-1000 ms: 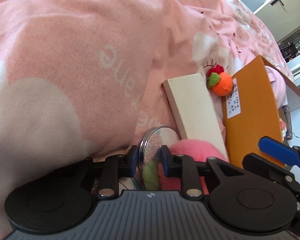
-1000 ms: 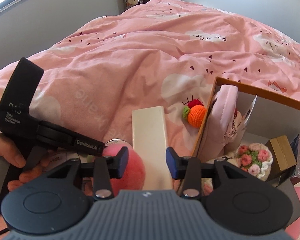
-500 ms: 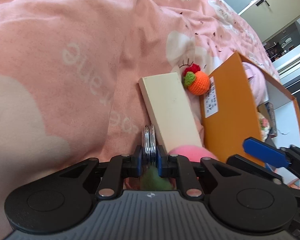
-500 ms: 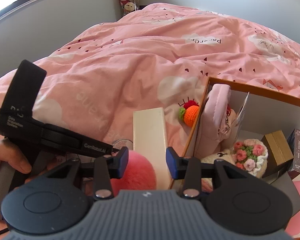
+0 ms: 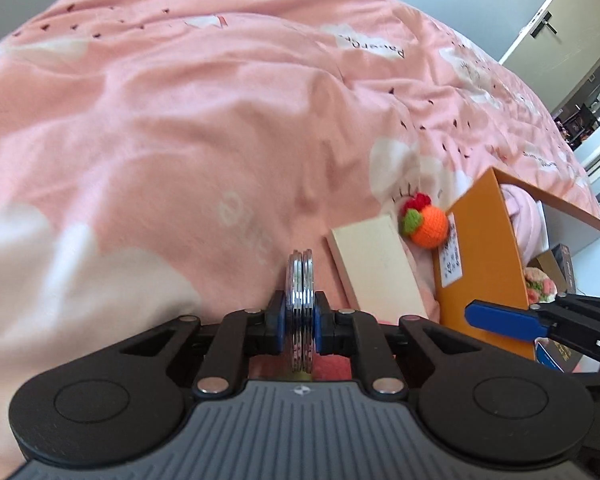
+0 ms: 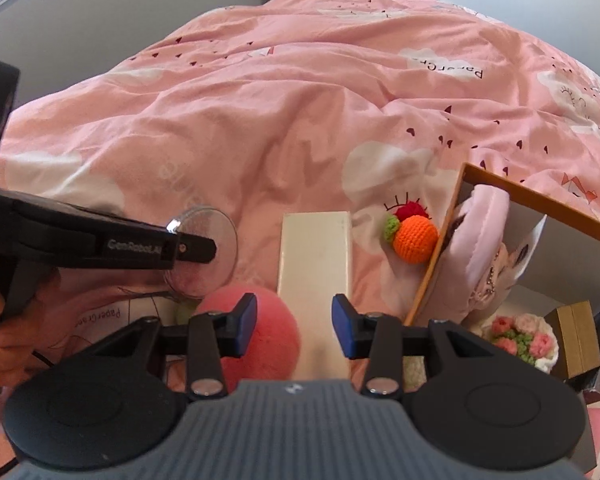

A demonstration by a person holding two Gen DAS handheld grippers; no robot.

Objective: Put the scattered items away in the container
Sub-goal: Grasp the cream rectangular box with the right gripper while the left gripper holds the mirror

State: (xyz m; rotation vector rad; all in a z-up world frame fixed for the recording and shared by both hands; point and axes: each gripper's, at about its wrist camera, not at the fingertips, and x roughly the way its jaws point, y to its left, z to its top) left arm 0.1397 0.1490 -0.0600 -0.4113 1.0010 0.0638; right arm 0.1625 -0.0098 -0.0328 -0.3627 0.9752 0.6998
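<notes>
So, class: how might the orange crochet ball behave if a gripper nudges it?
The crochet ball is round, so it would probably roll, though its leaf and red tuft may stop it. It looks like soft yarn, likely light and squashy. It leans against the box, which should block it that way.

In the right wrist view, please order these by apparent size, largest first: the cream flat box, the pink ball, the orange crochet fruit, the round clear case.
1. cream flat box
2. pink ball, partly hidden by the right gripper and nearer the camera, so unsure
3. round clear case, partly covered by the left gripper
4. orange crochet fruit
</notes>
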